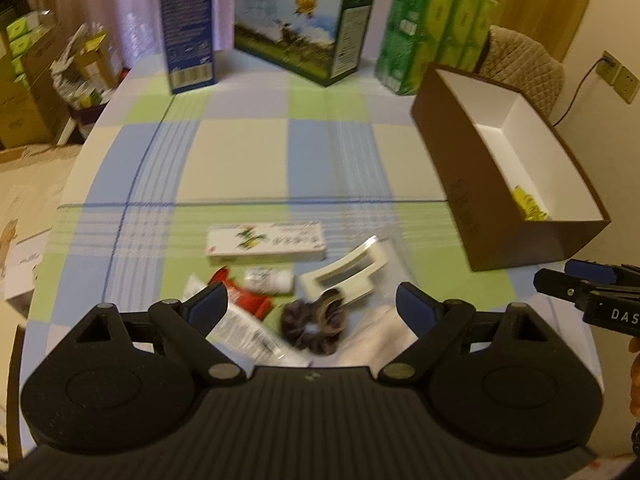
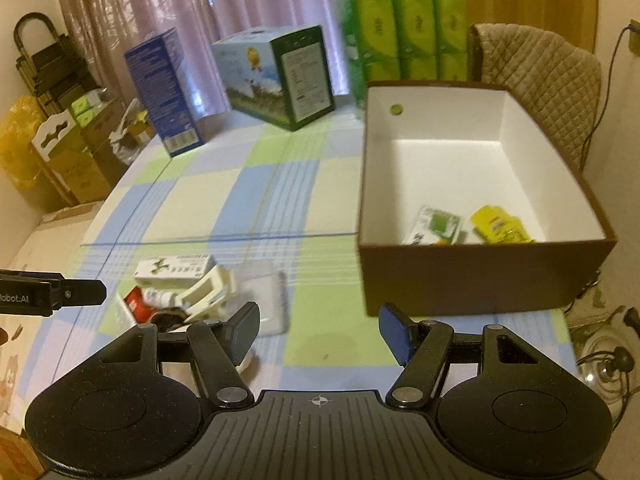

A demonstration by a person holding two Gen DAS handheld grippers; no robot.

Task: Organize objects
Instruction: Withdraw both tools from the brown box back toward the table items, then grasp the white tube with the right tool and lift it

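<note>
A pile of small items lies on the checked tablecloth: a white medicine box (image 1: 265,242), a cream hair claw clip (image 1: 345,271), a dark scrunchie (image 1: 314,326), a small white bottle (image 1: 269,280), a red packet (image 1: 250,298) and a white tube (image 1: 244,330). My left gripper (image 1: 312,310) hovers open just above this pile, holding nothing. The brown box (image 2: 472,276) with a white inside sits to the right and holds a yellow packet (image 2: 500,226) and a green-white packet (image 2: 434,226). My right gripper (image 2: 318,334) is open and empty, in front of the brown box.
At the table's far edge stand a blue carton (image 1: 188,24), a landscape-printed carton (image 1: 304,28) and a green tissue pack (image 1: 432,36). A padded chair (image 2: 540,76) is behind the brown box. Cardboard boxes (image 1: 24,92) are stacked left of the table.
</note>
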